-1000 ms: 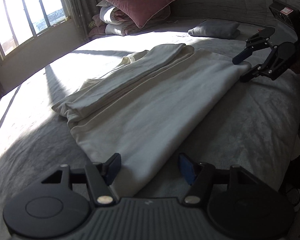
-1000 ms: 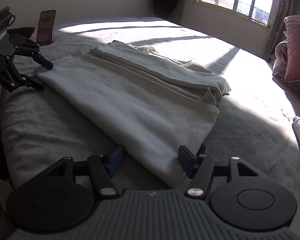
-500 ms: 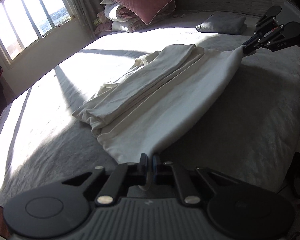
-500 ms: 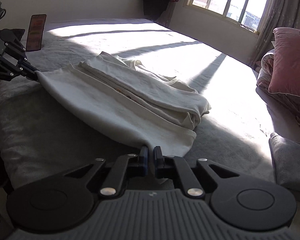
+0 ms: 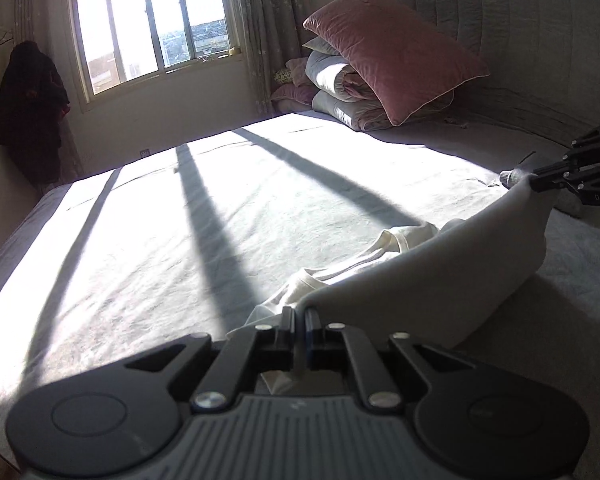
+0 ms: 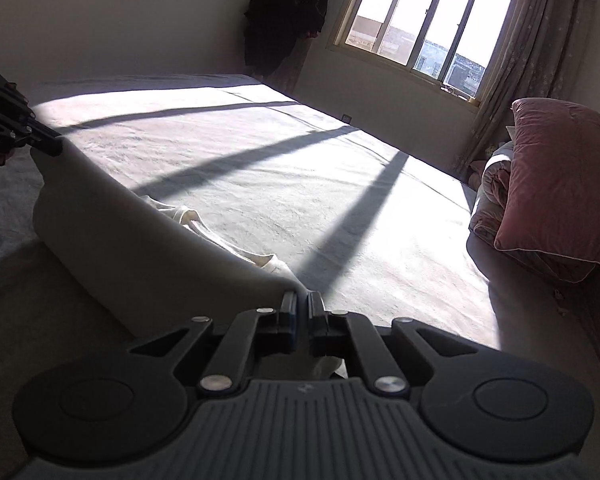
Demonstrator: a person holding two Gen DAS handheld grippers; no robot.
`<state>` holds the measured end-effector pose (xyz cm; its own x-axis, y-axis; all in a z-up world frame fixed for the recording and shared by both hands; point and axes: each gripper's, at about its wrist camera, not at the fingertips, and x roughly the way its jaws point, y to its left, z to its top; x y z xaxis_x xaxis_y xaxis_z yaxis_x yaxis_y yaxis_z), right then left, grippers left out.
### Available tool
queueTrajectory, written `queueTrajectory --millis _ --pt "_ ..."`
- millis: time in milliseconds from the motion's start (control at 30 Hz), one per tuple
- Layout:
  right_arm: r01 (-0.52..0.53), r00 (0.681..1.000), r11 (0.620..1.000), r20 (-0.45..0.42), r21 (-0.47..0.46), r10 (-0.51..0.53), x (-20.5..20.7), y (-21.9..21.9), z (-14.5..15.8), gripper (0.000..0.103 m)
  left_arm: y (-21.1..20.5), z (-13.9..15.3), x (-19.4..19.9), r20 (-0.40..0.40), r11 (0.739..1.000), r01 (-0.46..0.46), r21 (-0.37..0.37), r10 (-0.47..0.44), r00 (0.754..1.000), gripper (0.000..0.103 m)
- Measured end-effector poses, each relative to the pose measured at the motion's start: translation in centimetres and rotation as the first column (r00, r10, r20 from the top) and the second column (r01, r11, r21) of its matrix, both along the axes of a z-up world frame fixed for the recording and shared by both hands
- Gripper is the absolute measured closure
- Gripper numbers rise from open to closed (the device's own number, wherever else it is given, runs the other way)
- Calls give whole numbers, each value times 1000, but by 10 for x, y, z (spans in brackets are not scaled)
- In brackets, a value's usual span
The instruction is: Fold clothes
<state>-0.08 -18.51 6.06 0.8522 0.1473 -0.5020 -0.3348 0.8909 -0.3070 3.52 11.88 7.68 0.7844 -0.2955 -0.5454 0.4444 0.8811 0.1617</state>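
A cream garment [image 5: 428, 280] lies partly folded on the grey bed [image 5: 180, 240]. Its near edge is lifted off the bed and hangs stretched between both grippers. My left gripper [image 5: 299, 318] is shut on one corner of that edge. My right gripper [image 6: 300, 312] is shut on the other corner; it also shows in the left wrist view [image 5: 534, 180]. The left gripper shows at the far left of the right wrist view [image 6: 54, 145]. The lifted cloth [image 6: 140, 240] hides most of the folded part beneath it.
A pink pillow [image 5: 392, 48] lies on stacked bedding [image 5: 340, 92] by the padded headboard [image 5: 540, 48]. A sunlit window [image 5: 152, 24] and a dark hanging coat [image 5: 32, 108] are on the far wall. The bed's near edge is behind the grippers.
Both grippers closed on the garment's near corners, then lifted the edge off the bed and carried it up and toward the far side. The views tilted up.
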Motion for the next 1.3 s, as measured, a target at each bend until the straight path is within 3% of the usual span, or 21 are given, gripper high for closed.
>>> queueTrajectory --millis 133,300,433,533,567,633,667,700,733,767,800,867,1000,1067,1100,1167,1233,1300 --pt "37 999 999 -15 6 -37 49 -2 -11 99 -8 -19 57 -42 999 -45 -18 44 998 98" --pt "96 990 991 -110 96 -85 103 -15 -45 99 -7 -63 109 -128 992 -113 -48 106 986 97" --pt "142 976 972 -191 188 -106 125 -24 -76 99 -3 -95 130 -177 981 -169 -90 151 972 93" --pt "177 967 922 -233 344 -99 129 -43 -94 96 8 -106 136 -202 961 -205 -185 167 965 92" --pt "181 967 898 -240 401 -87 128 -50 -96 90 15 -107 137 -221 948 -216 -233 165 961 92" --pt "211 957 800 -287 562 -50 132 -75 -98 85 33 -107 140 -274 904 -243 -352 149 950 84" --pt "212 956 792 -290 573 -45 130 -77 -97 79 43 -108 139 -297 874 -262 -410 144 944 78" --pt "212 955 783 -293 585 -40 129 -79 -97 73 52 -109 138 -318 839 -282 -465 139 938 66" --pt "213 955 774 -296 596 -35 128 -81 -97 54 62 -110 136 -339 800 -302 -518 132 932 63" --pt "214 954 765 -298 608 -30 127 -83 -97 48 72 -111 135 -359 757 -322 -568 124 925 63" --pt "215 953 756 -301 619 -25 125 -84 -96 48 78 -113 133 -373 730 -334 -597 116 921 62" --pt "217 952 737 -306 641 -15 123 -88 -96 48 83 -114 131 -386 717 -343 -607 111 916 61" --pt "222 949 696 -315 682 6 118 -96 -95 48 79 -114 125 -379 725 -310 -615 74 923 59" --pt "224 948 676 -319 702 17 115 -100 -95 48 74 -112 123 -373 742 -298 -600 70 925 60" --pt "215 950 694 -313 687 16 114 -94 -95 51 71 -113 122 -372 755 -298 -584 78 925 62" --pt "210 956 737 -293 643 -17 110 -84 -98 66 65 -113 123 -371 780 -301 -548 96 924 72" --pt "215 961 750 -271 625 -50 106 -82 -100 76 58 -113 120 -352 806 -294 -513 115 929 97" --pt "210 968 757 -242 618 -71 103 -81 -97 83 53 -107 115 -305 827 -275 -491 132 943 98"
